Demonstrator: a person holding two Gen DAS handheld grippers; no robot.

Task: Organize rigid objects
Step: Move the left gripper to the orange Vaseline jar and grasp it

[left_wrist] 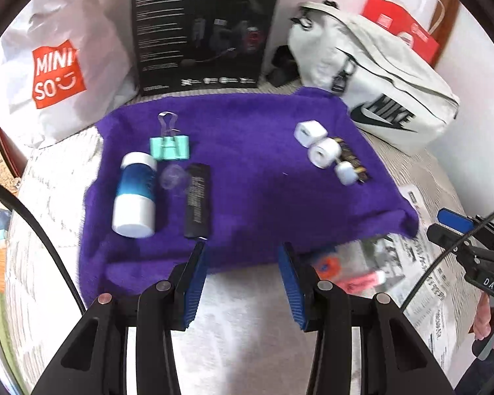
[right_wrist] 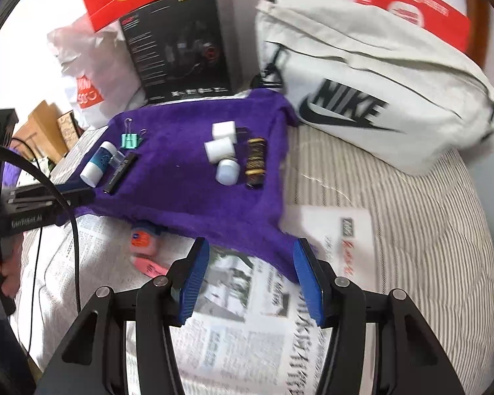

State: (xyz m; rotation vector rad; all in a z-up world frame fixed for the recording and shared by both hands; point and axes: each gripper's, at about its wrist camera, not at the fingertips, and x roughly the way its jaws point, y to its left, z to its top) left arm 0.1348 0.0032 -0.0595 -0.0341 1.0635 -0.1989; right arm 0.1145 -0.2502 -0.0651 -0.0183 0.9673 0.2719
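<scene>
A purple towel (left_wrist: 247, 164) (right_wrist: 187, 177) lies on the bed. On its left lie a white and blue bottle (left_wrist: 135, 194) (right_wrist: 97, 164), a green binder clip (left_wrist: 170, 146) (right_wrist: 129, 140), a clear cap (left_wrist: 174, 179) and a black comb (left_wrist: 197, 205) (right_wrist: 121, 172). On its right lie three white plugs (left_wrist: 322, 151) (right_wrist: 223, 151) and a brown patterned roll (right_wrist: 256, 162). My left gripper (left_wrist: 242, 279) is open and empty at the towel's near edge. My right gripper (right_wrist: 252, 276) is open and empty over the newspaper.
Newspaper (right_wrist: 240, 312) covers the near bed, with an orange tin (right_wrist: 143, 240) and a pink item (right_wrist: 151, 267) on it. A white Nike bag (right_wrist: 372, 98), a black box (left_wrist: 204, 29), a Miniso bag (left_wrist: 56, 72) and red boxes (right_wrist: 411, 3) stand behind.
</scene>
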